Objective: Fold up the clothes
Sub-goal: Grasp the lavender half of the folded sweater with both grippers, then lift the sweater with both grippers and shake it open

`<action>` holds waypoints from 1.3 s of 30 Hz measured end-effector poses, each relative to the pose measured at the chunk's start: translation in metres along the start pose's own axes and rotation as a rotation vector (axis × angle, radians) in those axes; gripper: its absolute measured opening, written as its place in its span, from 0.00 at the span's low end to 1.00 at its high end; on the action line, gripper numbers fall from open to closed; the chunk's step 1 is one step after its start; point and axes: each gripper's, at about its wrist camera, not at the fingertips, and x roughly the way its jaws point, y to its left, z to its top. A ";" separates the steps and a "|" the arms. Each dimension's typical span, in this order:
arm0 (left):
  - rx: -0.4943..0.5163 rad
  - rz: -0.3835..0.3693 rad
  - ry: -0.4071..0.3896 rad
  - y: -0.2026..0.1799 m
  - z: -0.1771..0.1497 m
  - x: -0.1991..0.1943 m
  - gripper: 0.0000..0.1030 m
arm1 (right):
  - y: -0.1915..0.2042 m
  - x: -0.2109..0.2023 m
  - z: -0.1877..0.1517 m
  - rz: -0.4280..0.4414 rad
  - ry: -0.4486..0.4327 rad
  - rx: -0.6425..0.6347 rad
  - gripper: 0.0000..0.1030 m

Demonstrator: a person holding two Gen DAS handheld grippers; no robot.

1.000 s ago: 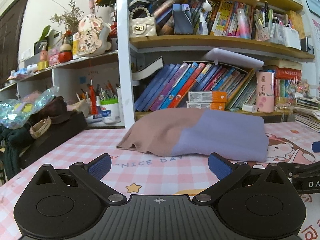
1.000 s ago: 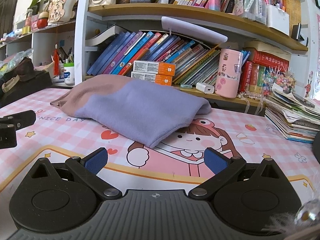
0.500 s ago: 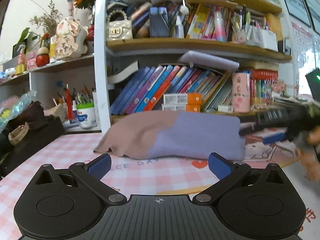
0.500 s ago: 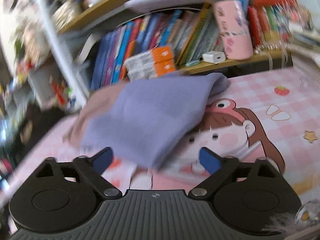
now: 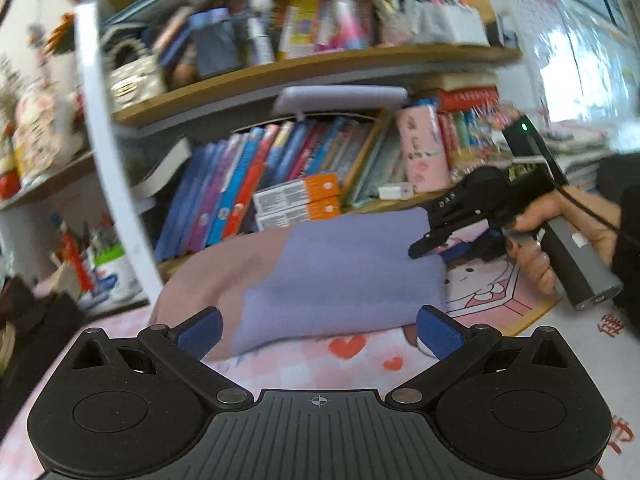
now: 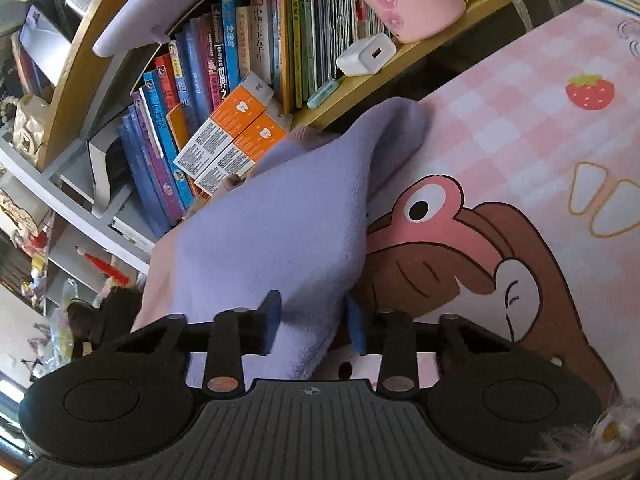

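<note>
Folded lilac-and-tan garment (image 6: 260, 232) lying on the pink worktop (image 6: 520, 128) by the bookshelf (image 5: 304, 68). Right gripper (image 6: 312, 322) closing its fingers over the near lilac edge, probably to lift it for another fold. Left gripper (image 5: 318, 328) spread wide, empty, hovering just short, ready to assist.

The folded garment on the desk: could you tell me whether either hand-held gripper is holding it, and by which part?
The right hand-held gripper is closing on the lilac end of the folded garment, at its near edge. The left hand-held gripper stands open and holds nothing.
</note>
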 end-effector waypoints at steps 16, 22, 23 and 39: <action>0.241 -0.011 0.091 -0.080 0.015 0.082 1.00 | 0.008 -0.027 0.008 0.340 0.056 0.045 0.09; 0.281 -0.004 0.116 -0.085 0.019 0.111 0.85 | 0.007 -0.029 0.008 0.357 0.060 0.072 0.09; 0.286 0.010 0.126 -0.085 0.019 0.117 0.81 | 0.007 -0.028 0.007 0.358 0.061 0.075 0.09; 0.084 -0.121 0.113 -0.029 0.017 0.065 0.07 | -0.017 -0.018 0.000 0.274 0.036 0.188 0.52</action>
